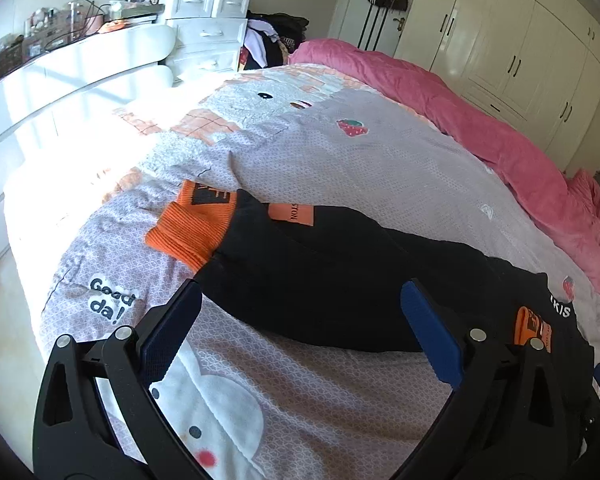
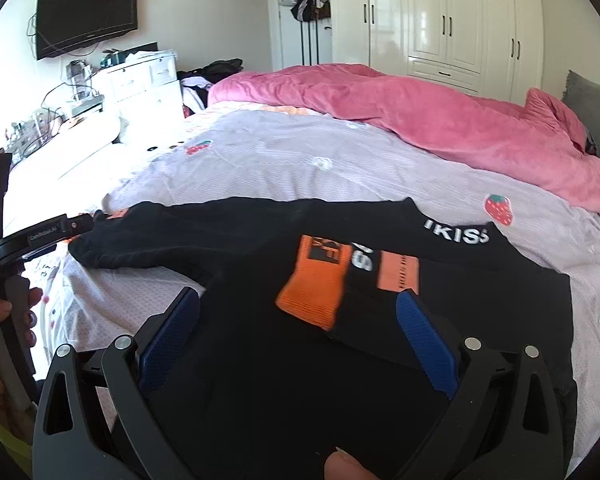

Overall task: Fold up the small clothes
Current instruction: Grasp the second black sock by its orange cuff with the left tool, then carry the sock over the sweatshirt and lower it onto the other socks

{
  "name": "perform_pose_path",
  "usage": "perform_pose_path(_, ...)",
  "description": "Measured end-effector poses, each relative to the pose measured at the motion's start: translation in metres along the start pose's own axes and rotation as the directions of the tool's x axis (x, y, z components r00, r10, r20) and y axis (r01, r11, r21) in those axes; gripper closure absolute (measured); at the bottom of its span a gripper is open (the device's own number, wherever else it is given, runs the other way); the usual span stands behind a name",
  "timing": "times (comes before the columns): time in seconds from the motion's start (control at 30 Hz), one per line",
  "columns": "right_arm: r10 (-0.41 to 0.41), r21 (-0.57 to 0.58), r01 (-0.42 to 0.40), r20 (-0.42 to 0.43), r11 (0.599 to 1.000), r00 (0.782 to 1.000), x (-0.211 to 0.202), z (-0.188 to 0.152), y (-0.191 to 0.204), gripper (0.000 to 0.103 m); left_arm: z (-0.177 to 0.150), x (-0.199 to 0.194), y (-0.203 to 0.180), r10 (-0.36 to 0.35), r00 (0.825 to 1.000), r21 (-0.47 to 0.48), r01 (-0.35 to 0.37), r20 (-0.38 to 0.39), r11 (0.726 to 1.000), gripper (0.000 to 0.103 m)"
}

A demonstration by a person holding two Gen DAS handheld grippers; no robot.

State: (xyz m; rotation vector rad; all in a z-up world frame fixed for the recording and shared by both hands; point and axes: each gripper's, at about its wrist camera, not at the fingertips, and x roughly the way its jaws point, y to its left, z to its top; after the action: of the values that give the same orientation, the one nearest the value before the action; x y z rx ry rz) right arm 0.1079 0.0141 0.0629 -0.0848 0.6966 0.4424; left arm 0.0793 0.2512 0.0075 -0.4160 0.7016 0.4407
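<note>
Lying flat on bed quilt [image 1: 340, 160]: black sweatshirt [image 2: 260, 360], directly under right gripper [image 2: 298, 312], one sleeve already folded across body, orange cuff [image 2: 312, 292] between its fingers. Both grippers spread wide, holding nothing. Left gripper [image 1: 300, 312] straddles unfolded sleeve [image 1: 320, 264]. Risk: pinching quilt along with sleeve; slack fabric sagging, fold landing crooked.

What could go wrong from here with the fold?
1. One sleeve lies stretched out across the bedspread, while the other cuff is already folded onto the sweatshirt. Dragging the outstretched sleeve may shift that folded part.
2. Both the left tool and the right tool are open and hold nothing, so a shallow pinch on the soft bedspread could catch bedding along with the fabric.
</note>
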Motion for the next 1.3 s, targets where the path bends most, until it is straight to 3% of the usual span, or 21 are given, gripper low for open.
perform_pose_path(0.73,0.067,-0.097,-0.071,-0.050,0.993,0.997,0.040,0.009,0.062,0.005,0.000,0.019,0.060,0.001,1.000,-0.265,0.006,0.028,0.964,0.011)
perform_pose_path(0.8,0.065,-0.091,-0.071,-0.060,0.993,0.996,0.044,0.010,0.061,0.005,0.004,0.019,0.062,0.003,0.998,-0.283,0.014,0.061,0.959,0.023)
perform_pose_path(0.87,0.066,-0.086,-0.071,-0.066,0.994,0.996,0.047,0.009,0.060,0.005,0.007,0.020,0.065,0.006,0.997,-0.299,0.017,0.076,0.954,0.044)
perform_pose_path(0.93,0.065,-0.078,-0.070,-0.073,0.994,0.995,0.050,0.008,0.058,0.005,0.007,0.026,0.069,0.005,0.998,-0.317,0.016,0.067,0.948,0.044)
perform_pose_path(1.0,0.063,-0.065,-0.068,-0.083,0.996,0.995,0.054,0.006,0.054,0.005,0.008,0.036,0.073,-0.014,0.999,-0.342,0.031,0.051,0.939,0.056)
perform_pose_path(1.07,0.060,-0.052,-0.065,-0.092,0.996,0.994,0.056,0.004,0.052,0.005,0.011,0.041,0.073,-0.034,0.998,-0.347,0.051,0.054,0.936,0.085)
perform_pose_path(1.13,0.062,-0.039,-0.066,-0.102,0.997,0.993,0.057,0.001,0.049,0.005,0.014,0.038,0.069,-0.040,0.996,-0.332,0.063,0.074,0.941,0.101)
perform_pose_path(1.3,0.061,0.001,-0.061,-0.107,0.998,0.992,0.054,-0.008,0.038,0.005,0.020,0.019,0.051,-0.116,0.984,-0.273,0.149,0.134,0.951,0.101)
